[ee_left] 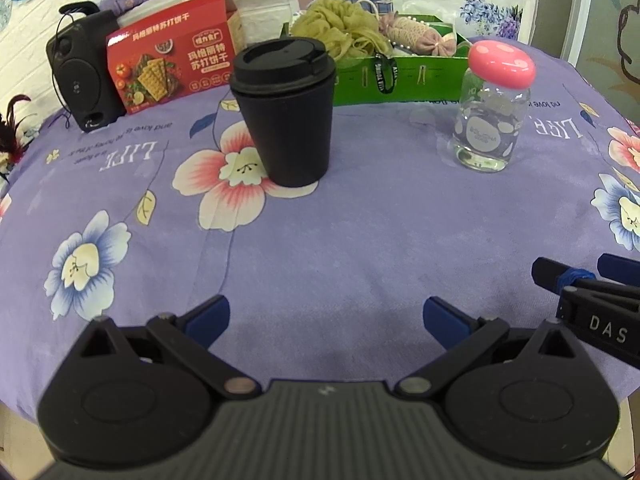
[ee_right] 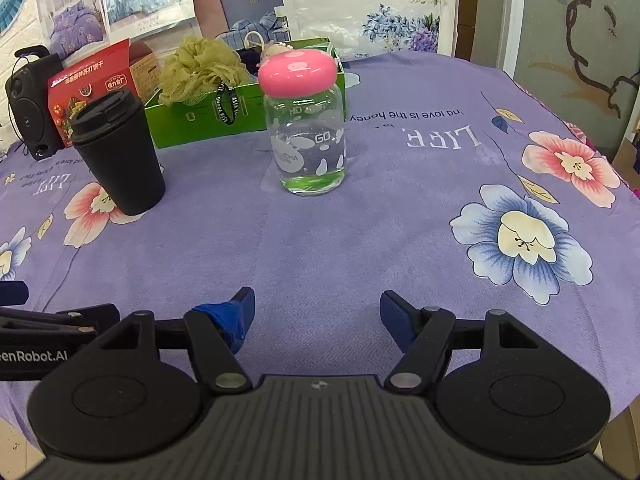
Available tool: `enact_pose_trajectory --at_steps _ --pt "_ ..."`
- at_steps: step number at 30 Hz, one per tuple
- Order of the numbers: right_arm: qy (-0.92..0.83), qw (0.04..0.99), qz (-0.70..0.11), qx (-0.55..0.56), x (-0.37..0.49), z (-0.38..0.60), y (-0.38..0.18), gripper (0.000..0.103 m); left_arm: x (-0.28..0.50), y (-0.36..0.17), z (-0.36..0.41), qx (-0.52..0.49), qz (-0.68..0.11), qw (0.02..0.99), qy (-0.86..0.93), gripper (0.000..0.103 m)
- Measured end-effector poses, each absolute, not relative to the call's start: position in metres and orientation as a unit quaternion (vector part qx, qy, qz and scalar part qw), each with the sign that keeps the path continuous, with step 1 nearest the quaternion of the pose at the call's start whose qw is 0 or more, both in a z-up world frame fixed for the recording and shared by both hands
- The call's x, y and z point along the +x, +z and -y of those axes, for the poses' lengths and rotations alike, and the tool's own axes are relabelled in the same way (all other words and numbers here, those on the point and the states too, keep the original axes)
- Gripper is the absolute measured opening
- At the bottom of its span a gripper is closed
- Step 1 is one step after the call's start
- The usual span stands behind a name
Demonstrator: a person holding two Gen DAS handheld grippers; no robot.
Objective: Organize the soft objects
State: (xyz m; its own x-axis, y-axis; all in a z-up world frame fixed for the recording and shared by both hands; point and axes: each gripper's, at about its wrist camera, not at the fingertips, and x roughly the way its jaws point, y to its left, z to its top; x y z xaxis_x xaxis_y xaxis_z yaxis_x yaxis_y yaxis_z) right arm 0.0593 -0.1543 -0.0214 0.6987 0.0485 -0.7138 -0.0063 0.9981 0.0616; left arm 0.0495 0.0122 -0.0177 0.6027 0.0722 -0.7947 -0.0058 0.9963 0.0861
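Observation:
A green box [ee_left: 404, 78] [ee_right: 200, 122] stands at the far side of the table. In it lie an olive mesh bath puff [ee_left: 340, 26] [ee_right: 200, 68], a pink knitted soft item with a bow [ee_left: 416, 36] and a black strap [ee_left: 382, 74] [ee_right: 228, 106] that hangs over its front wall. My left gripper [ee_left: 326, 318] hovers open over the near cloth with nothing between its fingers. My right gripper [ee_right: 318, 312] is open and empty too, close on the left gripper's right; its fingers [ee_left: 560, 276] show at the edge of the left wrist view.
A black lidded cup [ee_left: 286, 112] [ee_right: 116, 152] and a clear glass jar with a pink lid [ee_left: 492, 108] [ee_right: 304, 128] stand mid-table on the purple flowered cloth [ee_left: 360, 220] [ee_right: 360, 240]. A red cracker box [ee_left: 172, 66] [ee_right: 90, 84] and a black speaker [ee_left: 84, 76] [ee_right: 30, 108] stand at the back left.

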Motion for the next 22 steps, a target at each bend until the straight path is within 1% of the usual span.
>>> enact_pose_trajectory --at_steps 11,22 --pt "0.05 0.923 -0.378 0.06 0.0557 0.1493 -0.0155 0.055 0.0491 -0.0171 -0.0149 0.035 -0.446 0.894 0.029 0.103" --pt "0.046 0.922 -0.381 0.061 0.0576 0.1522 -0.0175 0.055 0.0484 -0.0133 -0.0184 0.026 -0.432 0.901 0.036 0.102"
